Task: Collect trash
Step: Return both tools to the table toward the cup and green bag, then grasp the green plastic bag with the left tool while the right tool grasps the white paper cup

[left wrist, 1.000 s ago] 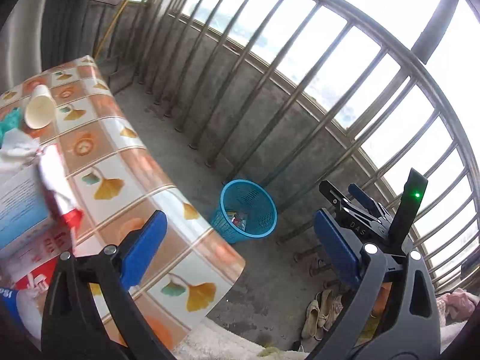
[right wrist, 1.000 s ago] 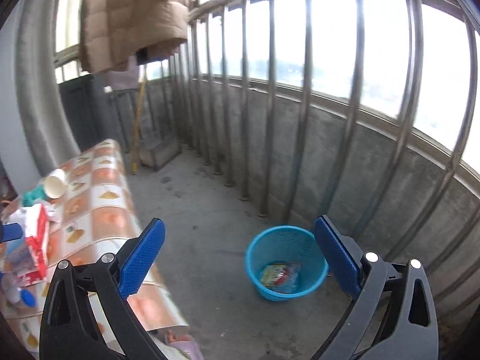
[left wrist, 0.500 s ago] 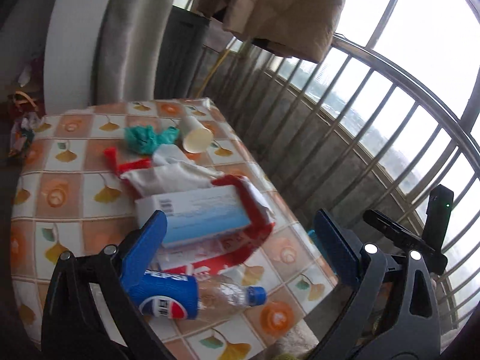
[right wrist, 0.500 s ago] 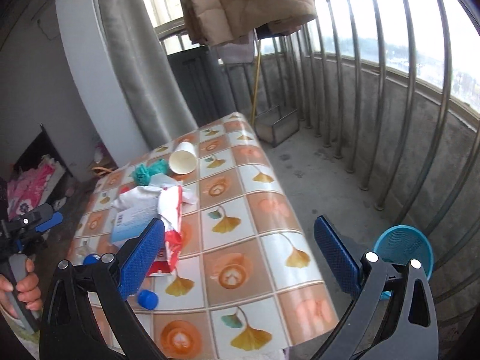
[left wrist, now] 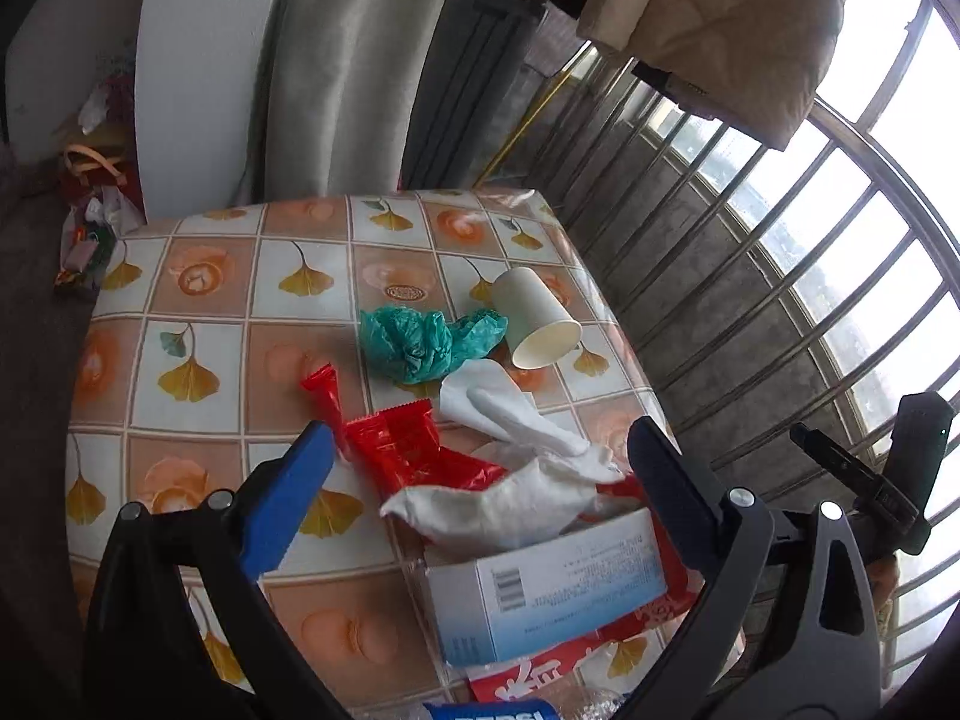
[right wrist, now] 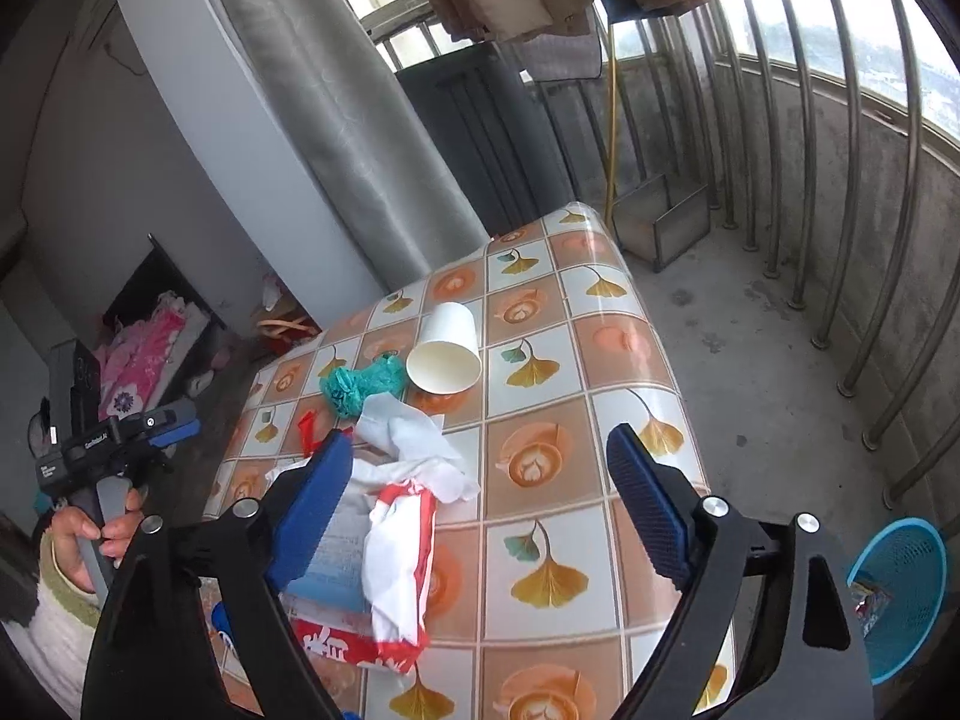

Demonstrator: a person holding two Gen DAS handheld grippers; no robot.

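Trash lies on the tiled table: a paper cup on its side, a crumpled green bag, a red wrapper, white tissue, a white-blue box and a Pepsi bottle. My left gripper hovers open above the wrapper and tissue, holding nothing. My right gripper hangs over the table near the tissue and cup. Its jaws are closing with nothing between the pads. The blue basket stands on the floor at the right.
A hand holds the left gripper off the table's left side. Metal railing runs along the balcony's right side. A curtain and white wall stand behind the table, and a quilted coat hangs above.
Both views have swung from the railing and the blue basket onto the table. The left gripper now sits closer over the trash pile. The right jaws stand slightly narrower.
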